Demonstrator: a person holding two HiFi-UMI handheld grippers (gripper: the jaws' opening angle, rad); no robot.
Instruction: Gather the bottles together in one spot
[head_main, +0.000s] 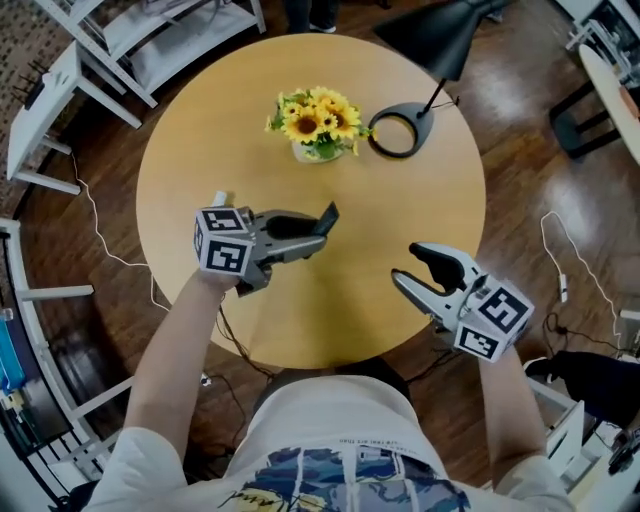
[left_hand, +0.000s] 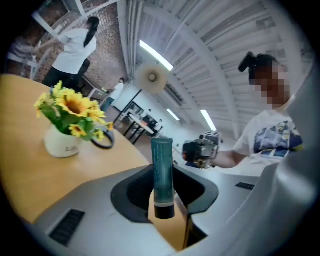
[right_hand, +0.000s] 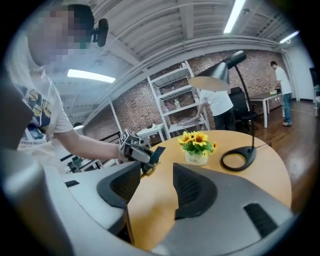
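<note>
Tube: teal with black cap, clamped between left gripper fingers, held over bench.
Right gripper: fingers apart, nothing between.
Bench: only head view shows its whole round top, with sunflower vase and lamp base beyond both grippers.

Your worktop: smooth matt wood. Tube: teal plastic, satin. Left gripper, right gripper: matt grey plastic.

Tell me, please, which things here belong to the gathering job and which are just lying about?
Job: teal squeeze tube, clamped in the left tool; right tool, open and empty.
Lying about: sunflower vase; black desk lamp.
</note>
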